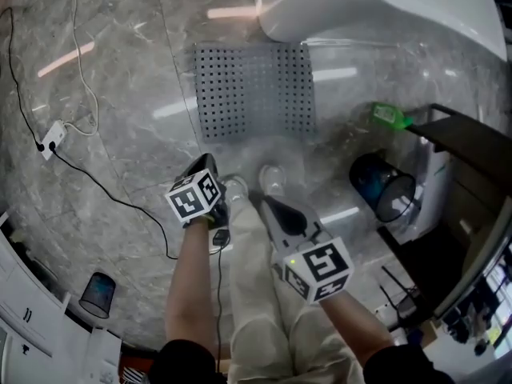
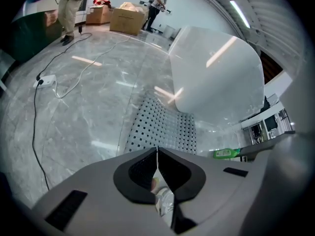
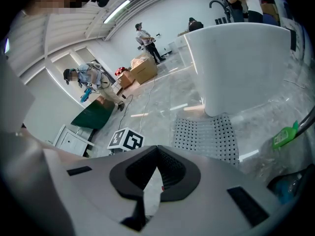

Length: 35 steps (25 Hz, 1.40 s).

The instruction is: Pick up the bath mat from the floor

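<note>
The bath mat (image 1: 254, 90) is a grey rubber sheet dotted with square holes. It lies flat on the marble floor, just in front of a white bathtub (image 1: 360, 6). It also shows in the left gripper view as the mat (image 2: 162, 127) and in the right gripper view as the mat (image 3: 206, 136). My left gripper (image 1: 210, 160) hangs above the floor, short of the mat's near edge. Its jaws (image 2: 157, 149) are shut with nothing in them. My right gripper (image 1: 260, 198) is beside it, a little nearer to me, pointing toward the mat. Its tips (image 3: 157, 147) meet, holding nothing.
A green bottle (image 1: 390, 115) lies right of the mat beside a dark shelf (image 1: 472, 142). A round bin (image 1: 382, 186) stands at the right. A black cable and a white power strip (image 1: 53, 137) lie at the left. My own shoes (image 1: 272, 178) are below the grippers.
</note>
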Motion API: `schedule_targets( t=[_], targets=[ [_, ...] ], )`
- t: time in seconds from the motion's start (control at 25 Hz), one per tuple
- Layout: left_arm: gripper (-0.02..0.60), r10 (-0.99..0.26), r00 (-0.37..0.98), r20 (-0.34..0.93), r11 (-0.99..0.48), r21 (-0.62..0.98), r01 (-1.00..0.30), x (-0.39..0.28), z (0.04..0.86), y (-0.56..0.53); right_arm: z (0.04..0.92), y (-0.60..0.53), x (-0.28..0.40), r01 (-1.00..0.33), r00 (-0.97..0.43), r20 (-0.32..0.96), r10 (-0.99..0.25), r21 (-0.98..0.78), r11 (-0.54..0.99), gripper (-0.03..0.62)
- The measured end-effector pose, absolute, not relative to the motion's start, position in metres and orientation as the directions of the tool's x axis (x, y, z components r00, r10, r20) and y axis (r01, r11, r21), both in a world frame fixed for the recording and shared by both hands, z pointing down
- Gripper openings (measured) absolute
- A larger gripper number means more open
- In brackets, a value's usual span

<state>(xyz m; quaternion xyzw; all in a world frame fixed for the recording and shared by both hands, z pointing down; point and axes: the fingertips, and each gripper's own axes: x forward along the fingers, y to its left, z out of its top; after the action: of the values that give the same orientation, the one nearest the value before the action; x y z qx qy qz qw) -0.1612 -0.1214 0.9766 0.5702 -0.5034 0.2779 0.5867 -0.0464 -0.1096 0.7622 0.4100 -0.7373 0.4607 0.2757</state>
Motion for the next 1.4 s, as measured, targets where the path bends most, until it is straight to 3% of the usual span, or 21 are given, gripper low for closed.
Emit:
schedule_targets(
  t=[0.28, 0.44, 0.68, 0.88, 1.12, 1.4],
  targets=[
    [0.018, -0.219, 0.311, 0.925, 0.209, 0.356, -0.911, -0.165, 1.036, -0.119, 0.803, -0.1, -0.048, -0.865, -0.5, 0.801, -0.329, -0.447, 0.226, 0.012],
    [0.095, -0.215, 0.309, 0.926, 0.221, 0.355, -0.908, -0.171, 1.066, -0.123, 0.826, -0.097, -0.05, -0.862, -0.507, 0.801, -0.319, -0.462, 0.21, 0.012],
    [0.214, -0.174, 0.321, 0.931, 0.114, 0.343, -0.932, -0.161, 1.11, -0.117, 0.853, -0.081, -0.044, -0.861, -0.509, 0.807, -0.3, -0.475, 0.182, 0.012],
    [0.271, -0.169, 0.301, 0.939, 0.114, 0.322, -0.94, -0.159, 1.139, -0.112, 0.87, -0.069, -0.034, -0.858, -0.513, 0.803, -0.304, -0.49, 0.152, 0.012],
    [0.314, -0.152, 0.295, 0.943, 0.081, 0.309, -0.948, -0.151, 1.162, -0.105, 0.88, -0.061, -0.033, -0.851, -0.522, 0.795, -0.309, -0.507, 0.135, 0.012],
    [0.319, -0.136, 0.245, 0.96, 0.079, 0.257, -0.963, -0.154, 1.191, -0.099, 0.88, -0.062, -0.034, -0.836, -0.545, 0.775, -0.321, -0.529, 0.143, 0.012]
  ],
)
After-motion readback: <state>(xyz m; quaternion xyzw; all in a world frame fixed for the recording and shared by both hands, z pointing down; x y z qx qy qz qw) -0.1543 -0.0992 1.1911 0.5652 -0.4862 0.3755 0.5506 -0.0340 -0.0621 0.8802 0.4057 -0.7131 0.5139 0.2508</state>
